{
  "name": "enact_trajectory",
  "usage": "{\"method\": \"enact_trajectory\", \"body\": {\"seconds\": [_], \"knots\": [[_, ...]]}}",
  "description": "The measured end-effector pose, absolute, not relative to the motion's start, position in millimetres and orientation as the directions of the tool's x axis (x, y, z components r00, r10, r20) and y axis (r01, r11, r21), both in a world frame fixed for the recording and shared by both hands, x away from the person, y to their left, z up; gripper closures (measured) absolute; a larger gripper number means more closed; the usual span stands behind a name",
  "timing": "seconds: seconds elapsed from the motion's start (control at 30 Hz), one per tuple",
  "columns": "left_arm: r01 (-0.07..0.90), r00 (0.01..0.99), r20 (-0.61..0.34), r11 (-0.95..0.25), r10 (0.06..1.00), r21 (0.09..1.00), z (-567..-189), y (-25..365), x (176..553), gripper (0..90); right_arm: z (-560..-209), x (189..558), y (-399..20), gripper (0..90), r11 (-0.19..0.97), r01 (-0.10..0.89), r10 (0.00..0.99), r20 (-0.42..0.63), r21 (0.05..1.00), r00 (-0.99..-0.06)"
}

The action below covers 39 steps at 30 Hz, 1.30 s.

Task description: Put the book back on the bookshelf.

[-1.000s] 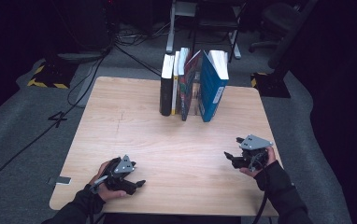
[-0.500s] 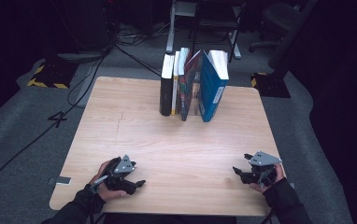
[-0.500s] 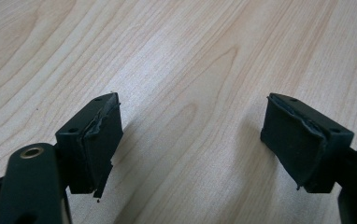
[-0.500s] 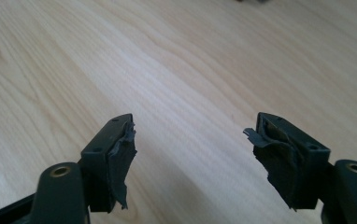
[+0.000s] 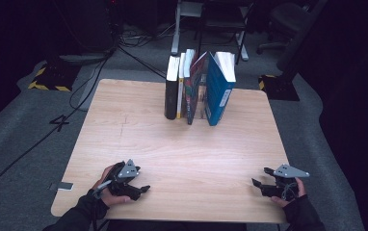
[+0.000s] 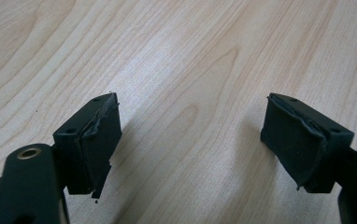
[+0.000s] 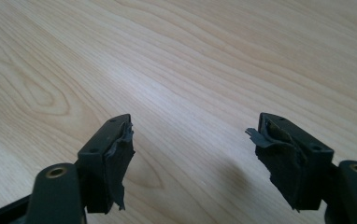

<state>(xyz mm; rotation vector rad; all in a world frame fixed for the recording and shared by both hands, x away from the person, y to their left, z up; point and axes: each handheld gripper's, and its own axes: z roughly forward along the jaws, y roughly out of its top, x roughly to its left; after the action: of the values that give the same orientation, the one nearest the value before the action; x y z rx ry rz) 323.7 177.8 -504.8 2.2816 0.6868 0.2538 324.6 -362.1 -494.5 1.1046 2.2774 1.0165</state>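
Pale wood-grain table (image 5: pixel 182 149); black tongs (image 5: pixel 138 185); blue book (image 5: pixel 219 94); black book (image 5: pixel 171 94).

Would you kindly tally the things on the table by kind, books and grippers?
Books: 5
Grippers, the left gripper and the right gripper: 2
Total: 7

Bright, evenly lit table (image 5: pixel 182 154) amid dark surroundings; soft shadows, slight blur.
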Motion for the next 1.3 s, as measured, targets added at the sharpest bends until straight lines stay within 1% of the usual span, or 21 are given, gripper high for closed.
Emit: {"method": "enact_trajectory", "body": {"seconds": [0.1,0.27,0.37,1.3], "knots": [[0.4,0.839,-0.018,-0.594,0.544,0.698,-504.8,177.9,323.8,19.9,-498.5,323.7,-366.9,27.8,0.399,0.518,0.812,-0.029,0.756,-0.583],[0.4,0.839,-0.017,-0.594,0.544,0.698,-504.7,177.9,323.9,19.9,-504.3,323.9,-371.3,23.7,0.378,0.543,0.833,-0.021,0.75,-0.552],[0.399,0.84,-0.018,-0.593,0.543,0.699,-504.9,177.6,324.4,19.8,-504.4,324.5,-371.7,23.1,0.363,0.559,0.84,-0.003,0.746,-0.542],[0.391,0.847,-0.018,-0.601,0.531,0.697,-504.8,177.9,327.8,19.6,-504.7,325.4,-371.0,22.7,0.36,0.561,0.846,-0.006,0.746,-0.534]]}}
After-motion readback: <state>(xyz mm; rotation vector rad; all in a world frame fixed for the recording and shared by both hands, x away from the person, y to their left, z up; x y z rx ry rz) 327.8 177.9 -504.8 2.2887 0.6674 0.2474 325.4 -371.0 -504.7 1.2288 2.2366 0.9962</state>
